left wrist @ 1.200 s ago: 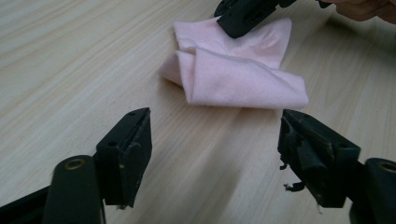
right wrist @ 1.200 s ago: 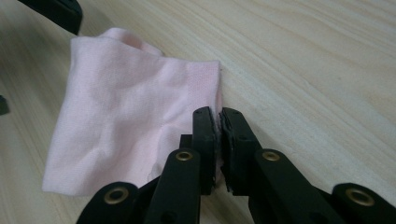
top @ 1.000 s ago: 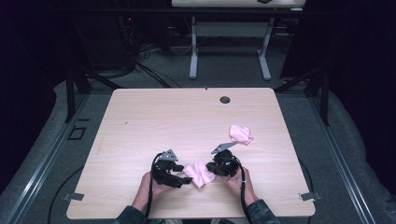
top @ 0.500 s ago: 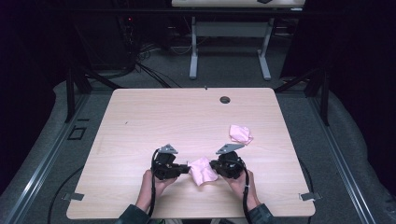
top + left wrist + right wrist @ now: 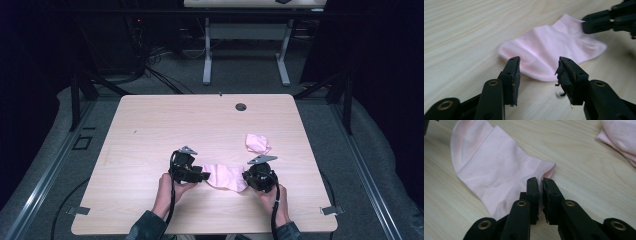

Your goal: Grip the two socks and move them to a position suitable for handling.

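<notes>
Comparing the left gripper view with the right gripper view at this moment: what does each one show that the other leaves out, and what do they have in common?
Left gripper view alone: the left gripper with its jaws apart, short of the pink sock, plus the right gripper clamped on the sock's far end.

Right gripper view alone: the right gripper's jaws closed on the sock's edge seen up close, and a second pink sock at the upper right.

Both: the same pink sock lying flat on the wooden table.
</notes>
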Demonstrator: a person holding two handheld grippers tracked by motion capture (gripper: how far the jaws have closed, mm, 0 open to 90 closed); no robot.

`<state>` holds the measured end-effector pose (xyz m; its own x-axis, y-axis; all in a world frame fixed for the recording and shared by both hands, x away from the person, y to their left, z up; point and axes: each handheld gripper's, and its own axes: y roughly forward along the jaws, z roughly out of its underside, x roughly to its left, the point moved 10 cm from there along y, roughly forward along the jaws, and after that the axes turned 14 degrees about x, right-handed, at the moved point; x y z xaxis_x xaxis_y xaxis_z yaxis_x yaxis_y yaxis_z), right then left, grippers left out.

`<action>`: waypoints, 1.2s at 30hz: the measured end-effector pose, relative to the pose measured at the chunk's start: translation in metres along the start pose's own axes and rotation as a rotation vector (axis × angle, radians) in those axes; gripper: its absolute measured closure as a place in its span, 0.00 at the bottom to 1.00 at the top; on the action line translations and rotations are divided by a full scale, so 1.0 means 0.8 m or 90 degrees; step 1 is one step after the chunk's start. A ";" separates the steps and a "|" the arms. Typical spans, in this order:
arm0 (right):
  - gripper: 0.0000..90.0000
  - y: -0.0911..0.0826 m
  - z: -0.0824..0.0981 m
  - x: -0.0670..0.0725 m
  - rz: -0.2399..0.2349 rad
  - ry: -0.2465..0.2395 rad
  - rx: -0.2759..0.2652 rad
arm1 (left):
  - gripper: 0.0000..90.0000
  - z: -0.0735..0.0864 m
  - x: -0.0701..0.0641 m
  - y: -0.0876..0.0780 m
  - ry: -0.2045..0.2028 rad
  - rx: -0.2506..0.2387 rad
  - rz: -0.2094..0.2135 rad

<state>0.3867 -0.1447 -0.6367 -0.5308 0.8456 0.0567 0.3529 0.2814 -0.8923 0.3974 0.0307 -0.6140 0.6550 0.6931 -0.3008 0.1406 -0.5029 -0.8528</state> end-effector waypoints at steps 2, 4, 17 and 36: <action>0.86 0.002 0.001 -0.004 -0.004 0.005 0.001 | 0.51 -0.003 0.013 0.002 -0.019 0.006 -0.039; 0.79 0.001 0.002 -0.007 -0.002 0.010 0.000 | 0.48 -0.006 0.022 0.004 -0.037 0.009 -0.047; 0.82 0.011 0.007 -0.005 -0.011 0.015 0.005 | 0.68 -0.013 0.026 0.038 -0.019 0.075 -0.083; 0.95 -0.015 0.006 0.010 -0.079 0.011 -0.018 | 0.99 0.010 0.006 0.002 0.013 0.020 -0.074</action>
<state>0.3748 -0.1436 -0.6272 -0.5584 0.8113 0.1731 0.3078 0.3964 -0.8649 0.3946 0.0370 -0.6205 0.6510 0.7348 -0.1903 0.1940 -0.4034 -0.8942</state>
